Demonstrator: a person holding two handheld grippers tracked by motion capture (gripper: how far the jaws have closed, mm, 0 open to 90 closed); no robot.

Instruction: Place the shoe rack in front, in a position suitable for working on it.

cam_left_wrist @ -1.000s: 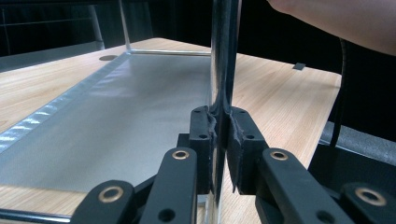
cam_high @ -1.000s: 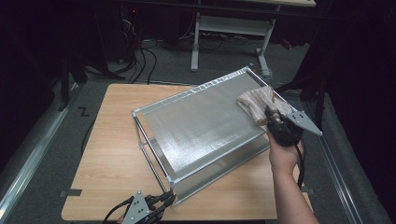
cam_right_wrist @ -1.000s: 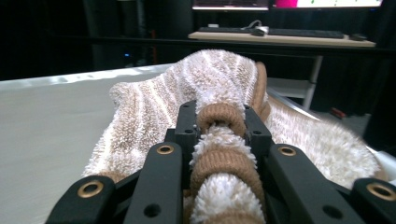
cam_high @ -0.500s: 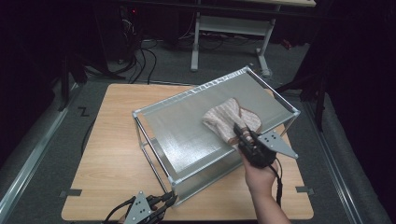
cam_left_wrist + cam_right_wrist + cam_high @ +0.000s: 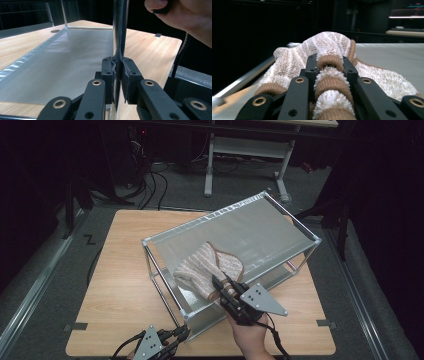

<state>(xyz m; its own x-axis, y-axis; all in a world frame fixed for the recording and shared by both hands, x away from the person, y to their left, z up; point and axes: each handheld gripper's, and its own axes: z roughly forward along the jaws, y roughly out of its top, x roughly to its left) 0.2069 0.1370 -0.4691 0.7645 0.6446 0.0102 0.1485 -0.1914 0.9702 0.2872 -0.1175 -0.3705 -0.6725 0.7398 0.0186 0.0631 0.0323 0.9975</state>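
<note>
While the left gripper (image 5: 181, 332) stays put at the near left corner of the metal rack (image 5: 165, 241), its jaws clamped shut on the rack's upright corner post (image 5: 119, 32), the right gripper (image 5: 220, 284) has swept a towel across the rack's top. A second ago that striped beige towel (image 5: 207, 268) sat at the far right corner of the grey top sheet (image 5: 260, 232); now it lies bunched near the near left part of the sheet, close to the front rail. In the right gripper view the jaws are closed on a thick fold of the towel (image 5: 329, 72), with the rest heaped ahead of them. The rack itself stands in the same place on the wooden table (image 5: 120, 270). This looks like a wiping stroke drawn toward the person, with the rack braced by the other hand. Most of one diagonal pass seems done, and the far left part of the sheet appears yet to be covered.
</note>
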